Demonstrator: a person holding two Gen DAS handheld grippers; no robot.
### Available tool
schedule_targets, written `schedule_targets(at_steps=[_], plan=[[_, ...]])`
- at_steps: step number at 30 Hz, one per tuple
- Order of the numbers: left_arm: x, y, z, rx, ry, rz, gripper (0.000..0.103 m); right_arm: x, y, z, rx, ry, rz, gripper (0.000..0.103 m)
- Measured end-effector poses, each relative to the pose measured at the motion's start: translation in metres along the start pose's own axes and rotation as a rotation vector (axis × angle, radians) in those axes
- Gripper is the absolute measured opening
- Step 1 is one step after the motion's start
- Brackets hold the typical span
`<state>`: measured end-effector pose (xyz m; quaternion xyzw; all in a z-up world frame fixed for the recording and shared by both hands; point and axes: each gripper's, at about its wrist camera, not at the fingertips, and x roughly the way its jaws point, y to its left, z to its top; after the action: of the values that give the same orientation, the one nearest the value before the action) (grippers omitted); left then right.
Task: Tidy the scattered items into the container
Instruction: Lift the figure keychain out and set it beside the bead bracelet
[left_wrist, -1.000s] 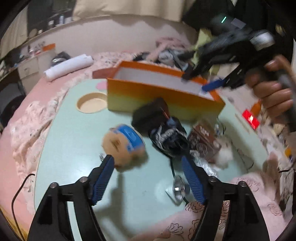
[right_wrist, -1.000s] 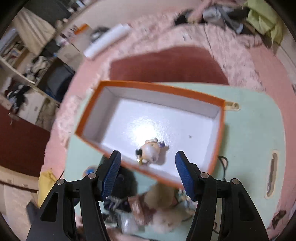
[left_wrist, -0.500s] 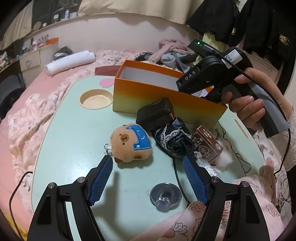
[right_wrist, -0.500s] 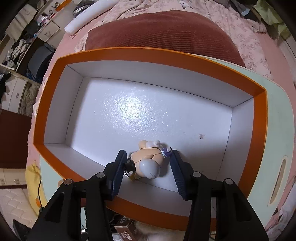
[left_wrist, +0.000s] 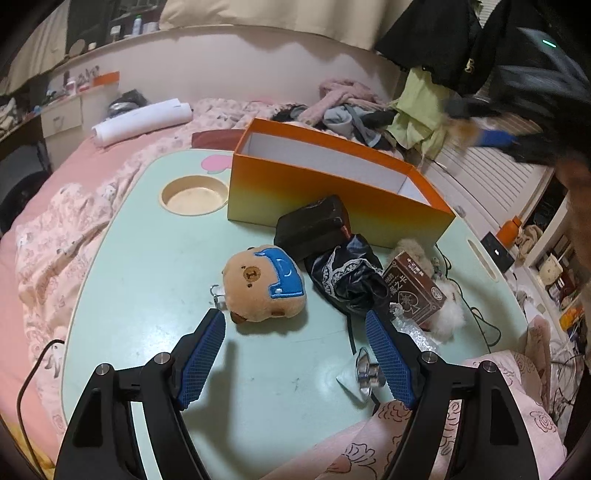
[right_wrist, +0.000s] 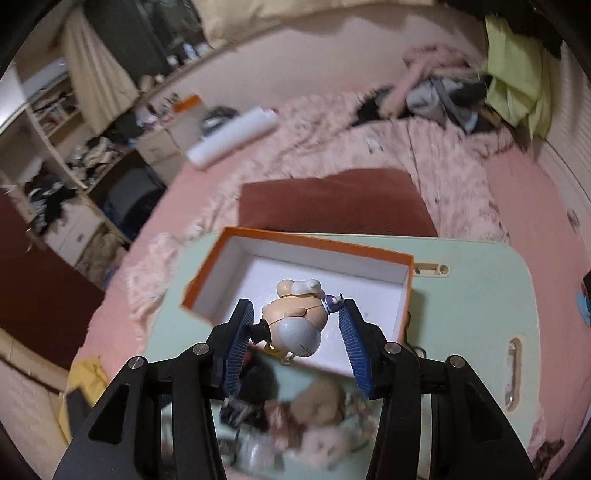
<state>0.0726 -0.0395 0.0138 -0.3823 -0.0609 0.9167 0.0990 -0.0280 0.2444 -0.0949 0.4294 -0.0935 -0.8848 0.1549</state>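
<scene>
in the left wrist view, our left gripper (left_wrist: 293, 325) hovers over the green table (left_wrist: 155, 280) with its jaws wide apart and nothing between them. just ahead of its fingertips lies the bear plush (left_wrist: 264, 284), and right of that sit a black pouch (left_wrist: 314, 225), a dark lace-trimmed cloth (left_wrist: 351, 277) and a brown card box (left_wrist: 415, 290). the orange box (left_wrist: 332, 199) stands behind them, open-topped, white inside. our right gripper (left_wrist: 495, 138) is a blur at upper right.

in the right wrist view, our right gripper (right_wrist: 295, 317) has its jaws clamped on a small figurine (right_wrist: 295, 321), held in the air above the orange box (right_wrist: 314, 243). the scattered items below are blurred.
</scene>
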Motion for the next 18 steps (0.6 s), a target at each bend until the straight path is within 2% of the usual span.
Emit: schedule_targets(at_steps=[2, 5, 11, 18], plan=[[0.001, 0.0, -0.001, -0.002, 0.005, -0.001, 0.078, -0.008, 0.005, -0.015, -0.032, 0.0, 0.004, 0.05], [0.003, 0.0, -0.001, -0.002, 0.013, -0.001, 0.078, 0.004, 0.011, -0.029, -0.038, 0.032, 0.02, 0.05], [0.006, 0.0, -0.003, -0.011, 0.037, -0.012, 0.078, 0.038, -0.013, -0.08, 0.006, 0.129, 0.058, 0.05], [0.008, 0.001, -0.003, -0.011, 0.042, -0.011, 0.078, 0.069, -0.025, -0.094, 0.067, 0.142, 0.026, 0.051]])
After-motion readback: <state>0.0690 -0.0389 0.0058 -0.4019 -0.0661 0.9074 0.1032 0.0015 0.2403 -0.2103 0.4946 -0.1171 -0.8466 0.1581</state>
